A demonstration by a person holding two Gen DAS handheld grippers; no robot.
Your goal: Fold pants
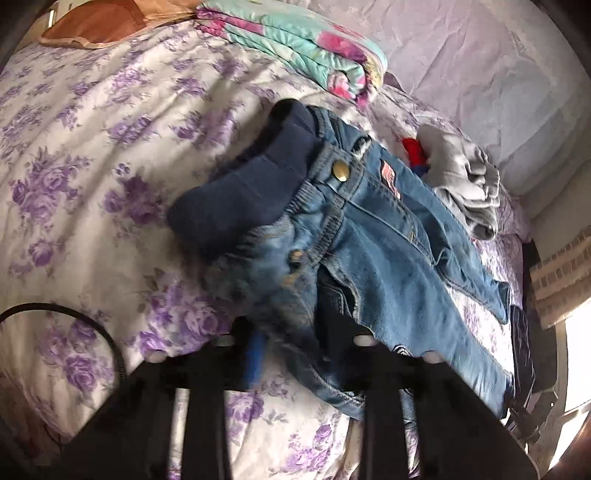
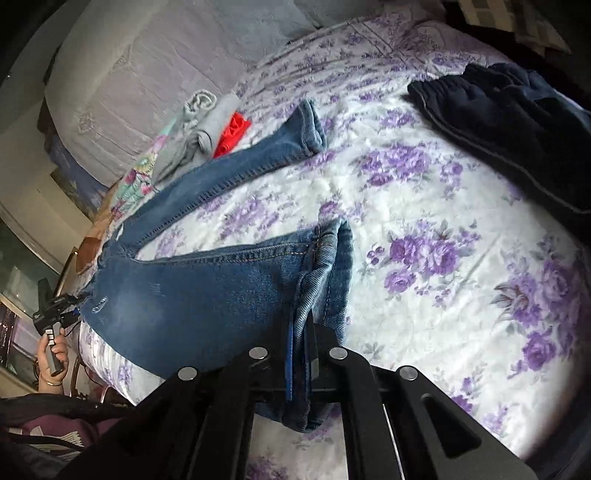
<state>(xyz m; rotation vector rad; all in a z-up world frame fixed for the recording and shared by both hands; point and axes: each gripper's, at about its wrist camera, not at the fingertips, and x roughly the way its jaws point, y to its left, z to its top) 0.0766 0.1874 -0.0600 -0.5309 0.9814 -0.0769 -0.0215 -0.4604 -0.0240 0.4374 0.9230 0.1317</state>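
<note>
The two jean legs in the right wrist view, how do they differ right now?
The near leg has its hem pinched in the right gripper; the far leg is held by nothing. The near leg's hem is bunched and turned on edge; the far leg's hem lies flat on the floral bedspread. Both are blue denim, splayed apart.

A home bedroom: a bed under a purple-flowered quilt fills both views, a folded floral blanket at 12 o'clock, loose clothes scattered, and what may be a pillow at 11 o'clock.
</note>
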